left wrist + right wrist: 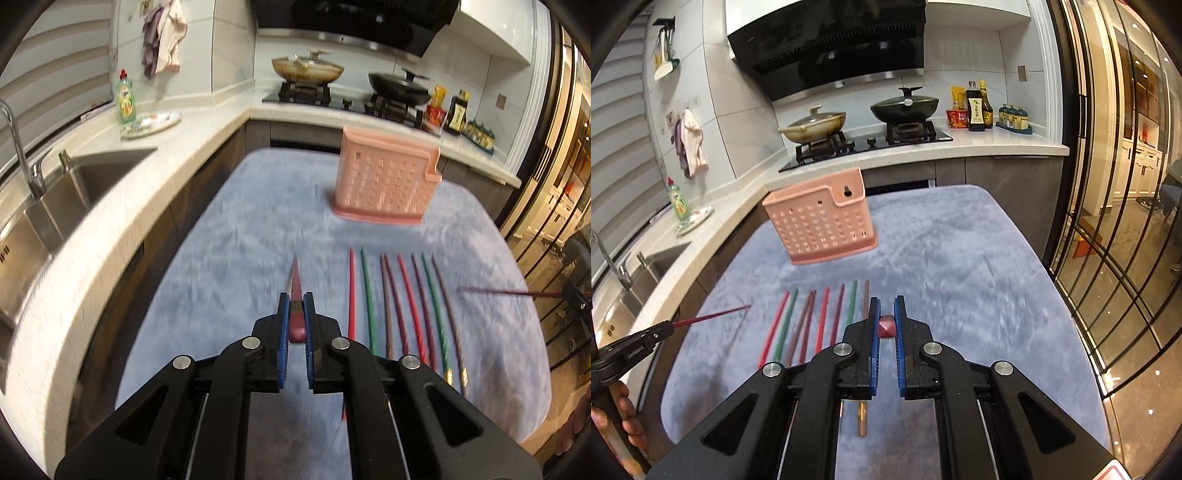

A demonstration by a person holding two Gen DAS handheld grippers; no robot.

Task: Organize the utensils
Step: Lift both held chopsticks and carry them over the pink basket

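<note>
My left gripper [295, 299] is shut on a dark red chopstick [294, 280] that points forward above the blue cloth [240, 258]. Right of it, several coloured chopsticks [402, 306] lie side by side on the cloth. Behind them stands the pink perforated utensil holder [386, 181]. My right gripper [886, 306] is shut on another red chopstick [886, 328], seen almost end on. In the right wrist view the left gripper [631, 349] holds its chopstick [709, 316] out over the cloth, left of the chopstick row [812, 317] and the holder [822, 225].
A steel sink [85, 184] with a faucet [22, 147] and a green soap bottle [125, 98] run along the left counter. Two lidded pans [905, 107] sit on the stove behind. Sauce bottles [977, 107] stand at the back right, and glass doors [1115, 221] close the right side.
</note>
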